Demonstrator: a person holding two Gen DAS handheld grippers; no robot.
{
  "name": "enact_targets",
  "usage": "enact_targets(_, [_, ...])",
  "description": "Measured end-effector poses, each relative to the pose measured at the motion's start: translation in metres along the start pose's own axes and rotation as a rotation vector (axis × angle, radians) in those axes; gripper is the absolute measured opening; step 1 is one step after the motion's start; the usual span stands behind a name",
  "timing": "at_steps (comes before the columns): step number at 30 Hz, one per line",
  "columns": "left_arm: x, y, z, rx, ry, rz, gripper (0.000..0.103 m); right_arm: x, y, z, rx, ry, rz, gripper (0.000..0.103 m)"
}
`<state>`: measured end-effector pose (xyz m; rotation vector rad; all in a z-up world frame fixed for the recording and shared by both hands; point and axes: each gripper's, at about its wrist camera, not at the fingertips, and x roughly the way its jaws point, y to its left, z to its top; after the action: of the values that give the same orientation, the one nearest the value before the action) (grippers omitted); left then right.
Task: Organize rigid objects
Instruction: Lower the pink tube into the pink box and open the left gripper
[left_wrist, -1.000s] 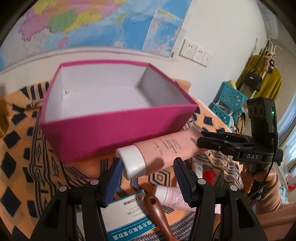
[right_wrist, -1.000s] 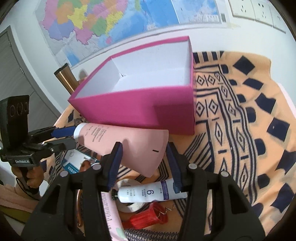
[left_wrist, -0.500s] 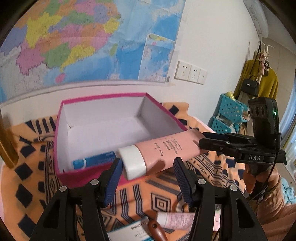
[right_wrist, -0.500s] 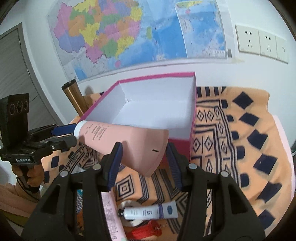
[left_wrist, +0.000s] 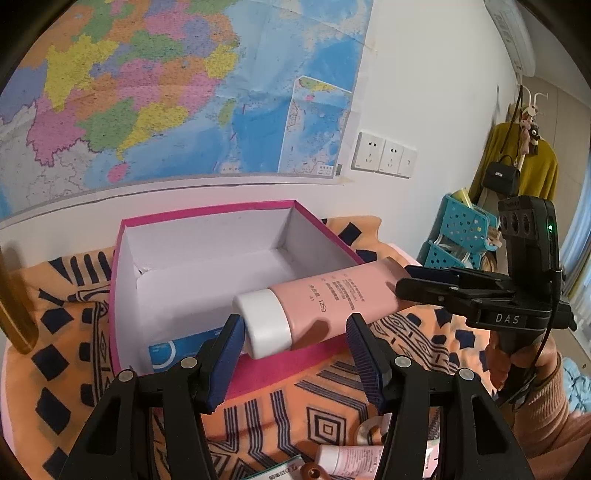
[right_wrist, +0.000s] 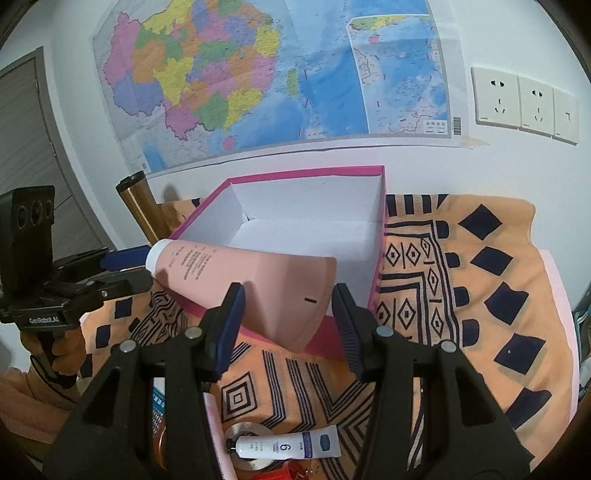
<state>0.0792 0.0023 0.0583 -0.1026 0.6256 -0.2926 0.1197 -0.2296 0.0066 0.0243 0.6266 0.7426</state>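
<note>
Item: pink tube (left_wrist: 332, 299), white cap (left_wrist: 266, 323) toward the left gripper (left_wrist: 295, 354), crimped end toward the right gripper (right_wrist: 288, 317); each pair of blue pads appears clamped on its end, though actual contact is hard to confirm at this angle. Location: held in the air across the near wall of the pink box (left_wrist: 122, 280), over the patterned cloth (right_wrist: 480, 295); a blue-and-white carton (left_wrist: 177, 347) lies in the box's near left corner. Handling: both ends probably need carrying level past the near wall and lowering together, released only once the tube rests flat on the box floor.
</note>
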Motion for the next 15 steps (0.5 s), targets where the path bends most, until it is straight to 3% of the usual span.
enact_targets(15, [0.0049,0.0003,0.0047,0.007,-0.007,0.006,0.057,0.0076,-0.0066,0.0103,-0.001,0.003,-0.003,0.052])
